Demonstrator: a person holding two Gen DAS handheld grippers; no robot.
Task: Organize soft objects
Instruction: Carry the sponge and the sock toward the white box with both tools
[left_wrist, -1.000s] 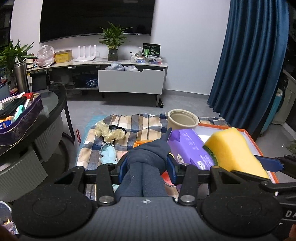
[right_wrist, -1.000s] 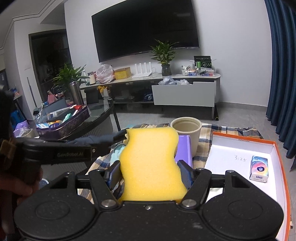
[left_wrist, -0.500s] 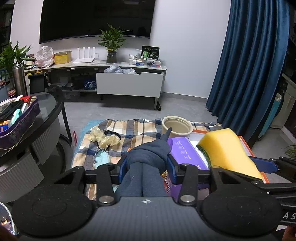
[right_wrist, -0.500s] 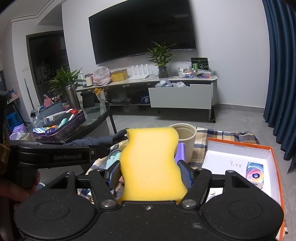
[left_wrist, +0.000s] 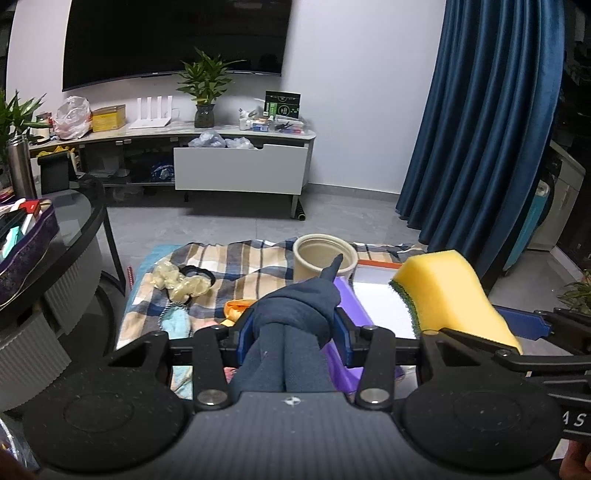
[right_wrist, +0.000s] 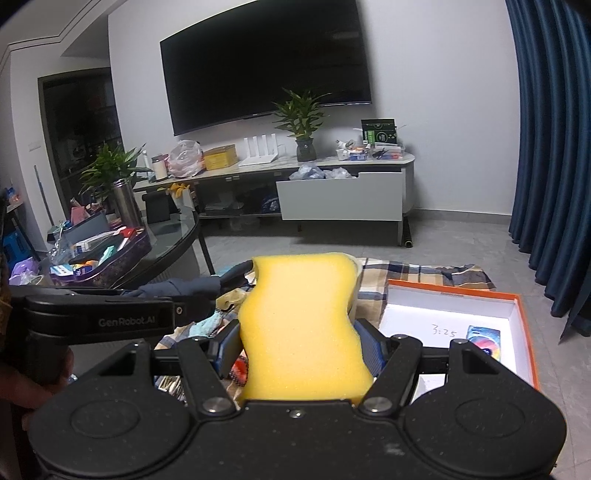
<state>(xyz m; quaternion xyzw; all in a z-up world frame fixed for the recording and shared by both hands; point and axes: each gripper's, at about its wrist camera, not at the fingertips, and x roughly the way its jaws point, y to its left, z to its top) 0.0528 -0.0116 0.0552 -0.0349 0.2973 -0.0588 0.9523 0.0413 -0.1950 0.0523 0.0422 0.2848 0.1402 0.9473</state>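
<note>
My left gripper (left_wrist: 293, 328) is shut on a rolled dark blue sock bundle (left_wrist: 295, 306), whose tip sticks up toward a beige cup (left_wrist: 323, 258). The right gripper (right_wrist: 301, 347) is shut on a yellow sponge (right_wrist: 303, 314) with a green scouring side, which stands upright between the blue pads. In the left wrist view the sponge (left_wrist: 450, 291) hangs at the right, over the white box (left_wrist: 384, 306). In the right wrist view the sock bundle (right_wrist: 184, 286) and the left gripper's body (right_wrist: 99, 321) cross at the left.
A plaid cloth (left_wrist: 229, 266) on the floor carries yellow scrunchies (left_wrist: 181, 284), a light blue cloth (left_wrist: 177, 323) and a purple pack (left_wrist: 351, 306). An orange-rimmed white box (right_wrist: 517, 306) holds a small tissue packet (right_wrist: 484, 339). A glass table (left_wrist: 74, 221) stands left.
The right gripper has risen slightly with the sponge, which now hides most of the cup in its view. Both grips are unchanged.
</note>
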